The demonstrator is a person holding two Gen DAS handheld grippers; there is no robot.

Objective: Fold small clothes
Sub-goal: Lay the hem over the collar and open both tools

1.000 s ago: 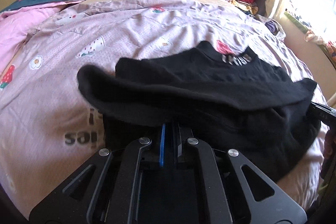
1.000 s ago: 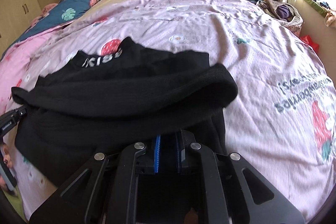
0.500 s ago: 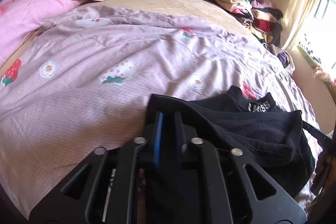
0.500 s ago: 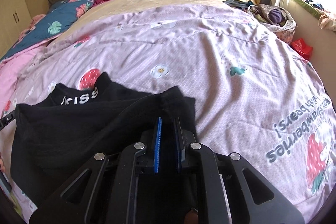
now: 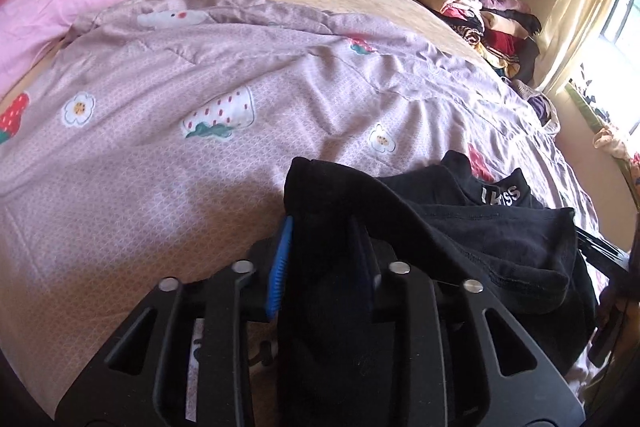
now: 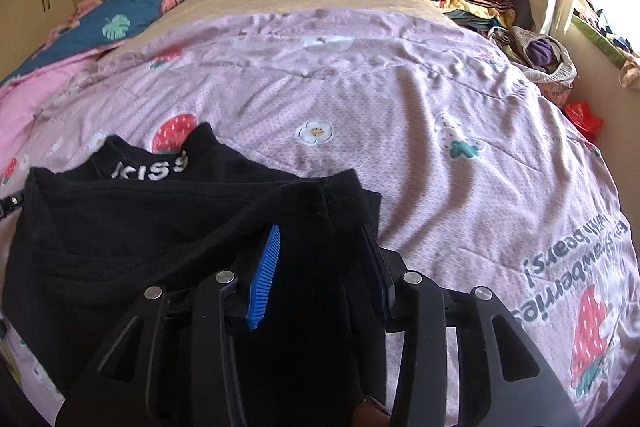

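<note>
Bed: we see a pink strawberry-print quilt [image 5: 248,75] spread across it, folded clothes [image 5: 476,7] stacked at the far corner.
Left wrist view: our left tool [image 5: 324,259] has just been parting its jaws; the black top [image 5: 500,239] lies slack between them, folded on the quilt.
Right wrist view: our right tool [image 6: 320,267] has likewise been opening, pads clear of the black top [image 6: 140,227] draped between them.
</note>
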